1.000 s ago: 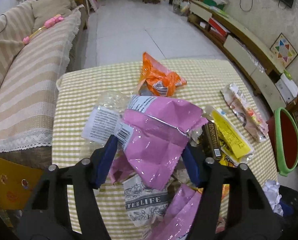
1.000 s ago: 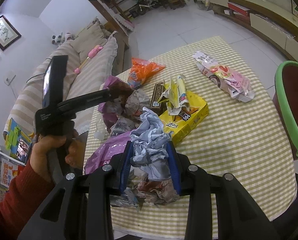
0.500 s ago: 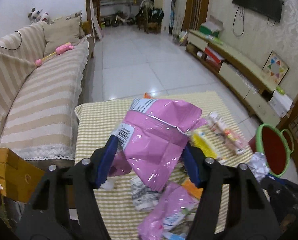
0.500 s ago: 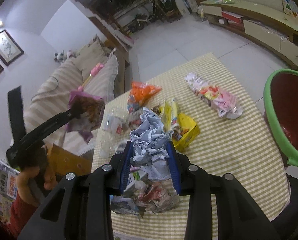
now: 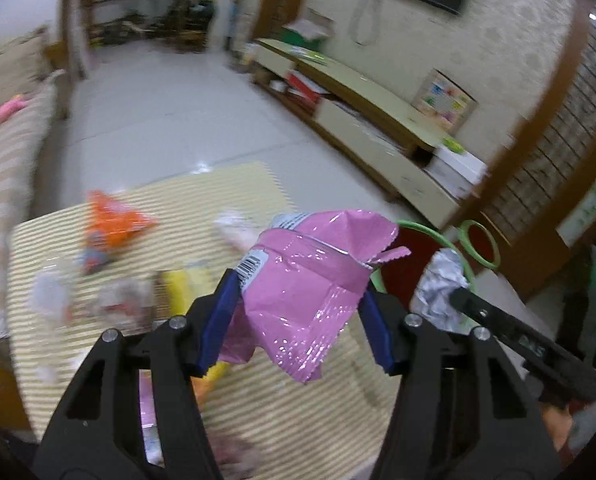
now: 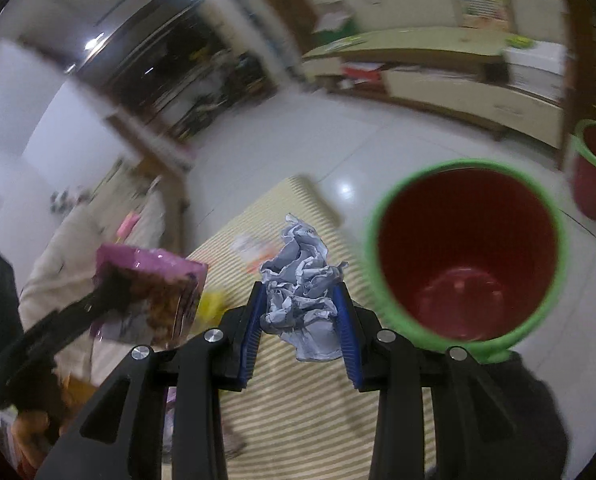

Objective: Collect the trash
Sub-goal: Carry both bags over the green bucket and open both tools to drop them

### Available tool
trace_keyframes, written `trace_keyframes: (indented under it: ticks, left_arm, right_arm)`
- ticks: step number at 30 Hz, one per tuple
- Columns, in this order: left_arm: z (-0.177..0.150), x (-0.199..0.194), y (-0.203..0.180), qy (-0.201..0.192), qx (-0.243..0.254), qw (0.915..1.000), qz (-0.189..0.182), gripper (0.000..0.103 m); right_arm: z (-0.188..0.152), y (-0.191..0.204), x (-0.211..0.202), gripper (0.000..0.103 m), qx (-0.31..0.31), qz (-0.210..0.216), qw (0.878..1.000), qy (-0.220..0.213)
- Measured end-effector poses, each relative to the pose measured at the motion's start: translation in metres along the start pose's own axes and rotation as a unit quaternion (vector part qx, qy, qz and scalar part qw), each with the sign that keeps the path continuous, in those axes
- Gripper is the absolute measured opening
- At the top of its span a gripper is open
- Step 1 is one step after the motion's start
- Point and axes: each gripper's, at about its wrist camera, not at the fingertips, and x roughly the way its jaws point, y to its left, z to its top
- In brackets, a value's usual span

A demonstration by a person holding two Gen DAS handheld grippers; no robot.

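My left gripper (image 5: pixel 298 292) holds a crumpled pink wrapper (image 5: pixel 310 264) between its blue pads, lifted above the table, and its jaws are closing on it. My right gripper (image 6: pixel 299 296) is shut on a ball of crumpled grey-white paper (image 6: pixel 298 264). Just right of that paper and below it stands the red bin with a green rim (image 6: pixel 458 216), its mouth facing me. The right wrist view also shows the left gripper (image 6: pixel 110 280) with the pink wrapper (image 6: pixel 150 264) at the left. In the left wrist view, the paper ball (image 5: pixel 438 284) hangs by the bin's rim (image 5: pixel 422 230).
The table in a yellow checked cloth (image 5: pixel 218 192) carries an orange bag (image 5: pixel 114 228), a yellow wrapper (image 5: pixel 182 284) and other blurred litter. A second green-rimmed bin (image 6: pixel 594 168) stands behind the first. A striped sofa (image 5: pixel 2 152) is left, a low cabinet (image 5: pixel 370 100) right.
Both grippers have risen off the table with their trash and swung right. The red bin, earlier at the frame's edge, now looms large beside the paper ball.
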Motion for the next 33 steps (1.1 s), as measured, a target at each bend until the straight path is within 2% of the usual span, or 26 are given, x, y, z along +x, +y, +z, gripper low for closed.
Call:
trace_keyframes:
  ticks: [5, 11, 12, 13, 14, 15, 16, 20, 24, 29, 33]
  left_arm:
    - [0.009, 0.042, -0.061, 0.022, 0.029, 0.9974, -0.062, 0.056]
    - [0.012, 0.082, -0.110, 0.043, 0.070, 0.9924, -0.091, 0.056]
    - [0.013, 0.090, -0.116, 0.051, 0.076, 0.9909, -0.099, 0.057]
    - [0.014, 0.098, -0.121, 0.057, 0.079, 0.9901, -0.101, 0.061]
    - [0.013, 0.103, -0.125, 0.064, 0.081, 0.9895, -0.101, 0.076]
    - [0.014, 0.106, -0.127, 0.063, 0.084, 0.9892, -0.102, 0.085]
    - [0.014, 0.106, -0.128, 0.062, 0.085, 0.9890, -0.104, 0.085]
    - [0.011, 0.093, -0.126, 0.054, 0.093, 0.9890, -0.101, 0.088]
    - [0.011, 0.080, -0.115, 0.041, 0.093, 0.9910, -0.087, 0.089]
    - [-0.001, 0.046, -0.081, 0.017, 0.062, 0.9969, -0.045, 0.091]
    - [-0.029, 0.014, -0.042, 0.008, 0.013, 0.9998, -0.008, 0.094]
  right_arm:
    - [0.015, -0.048, -0.007, 0.034, 0.039, -0.027, 0.999, -0.018]
    - [0.024, -0.083, -0.012, 0.034, 0.070, -0.051, 0.996, -0.036]
    - [0.026, -0.088, -0.012, 0.037, 0.075, -0.056, 0.995, -0.039]
    - [0.029, -0.092, -0.012, 0.039, 0.079, -0.063, 0.994, -0.041]
    - [0.029, -0.098, -0.012, 0.046, 0.084, -0.071, 0.993, -0.042]
    - [0.031, -0.101, -0.011, 0.053, 0.090, -0.074, 0.992, -0.041]
    - [0.031, -0.105, -0.012, 0.054, 0.095, -0.076, 0.992, -0.041]
    - [0.030, -0.109, -0.019, 0.062, 0.103, -0.088, 0.990, -0.048]
    - [0.028, -0.102, -0.021, 0.062, 0.096, -0.086, 0.991, -0.044]
    - [0.023, -0.073, -0.019, 0.064, 0.074, -0.073, 0.994, -0.032]
    - [0.014, -0.040, -0.012, 0.069, 0.040, -0.061, 0.997, -0.015]
